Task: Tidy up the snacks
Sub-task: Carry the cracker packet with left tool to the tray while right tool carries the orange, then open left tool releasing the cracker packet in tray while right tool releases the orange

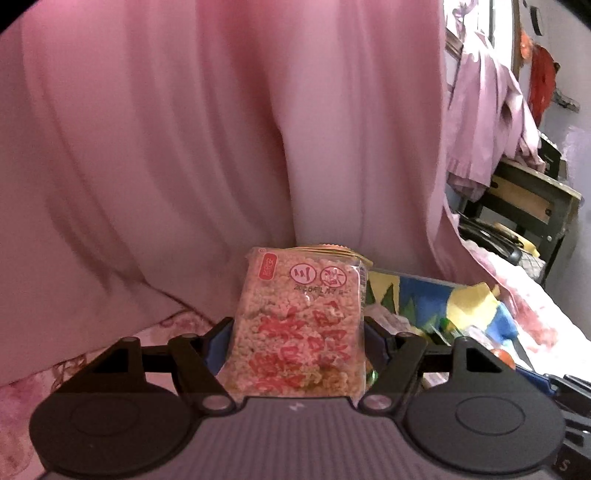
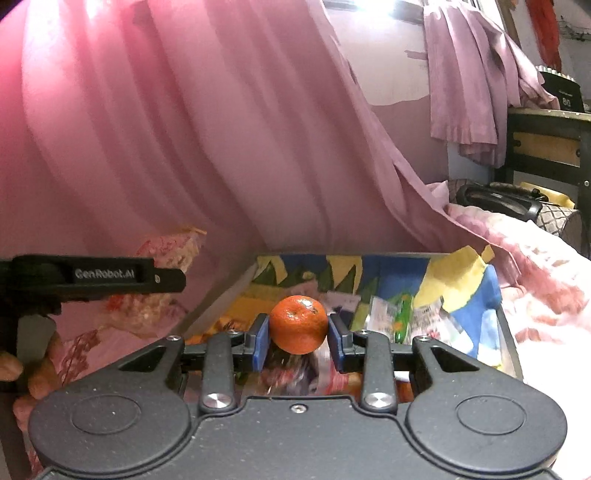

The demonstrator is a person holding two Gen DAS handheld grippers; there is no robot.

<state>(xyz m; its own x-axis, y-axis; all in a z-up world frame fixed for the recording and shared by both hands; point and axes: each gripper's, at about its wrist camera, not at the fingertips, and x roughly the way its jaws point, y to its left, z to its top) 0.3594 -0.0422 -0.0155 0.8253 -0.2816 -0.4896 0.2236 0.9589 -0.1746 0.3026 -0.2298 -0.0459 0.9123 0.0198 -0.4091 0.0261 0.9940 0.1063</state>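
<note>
The left gripper (image 1: 298,328) pinches a crispy rice snack pack (image 1: 301,321), standing up. The right gripper (image 2: 298,332) pinches an orange (image 2: 299,324) over the colorful box (image 2: 509,332). More snacks, maybe wrapped packets, lie blurry at 3 o'clock inside. A pink curtain (image 2: 184,129) hangs at 12 o'clock.

Pink curtain (image 1: 184,147), dark wooden table (image 1: 532,192), bright window (image 2: 373,5)

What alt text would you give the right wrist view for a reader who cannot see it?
The right hand-held gripper clamps an orange tangerine between blue pads above a colourful box of snack packets. Pink curtains hang behind; the left hand-held gripper enters from the left.
</note>
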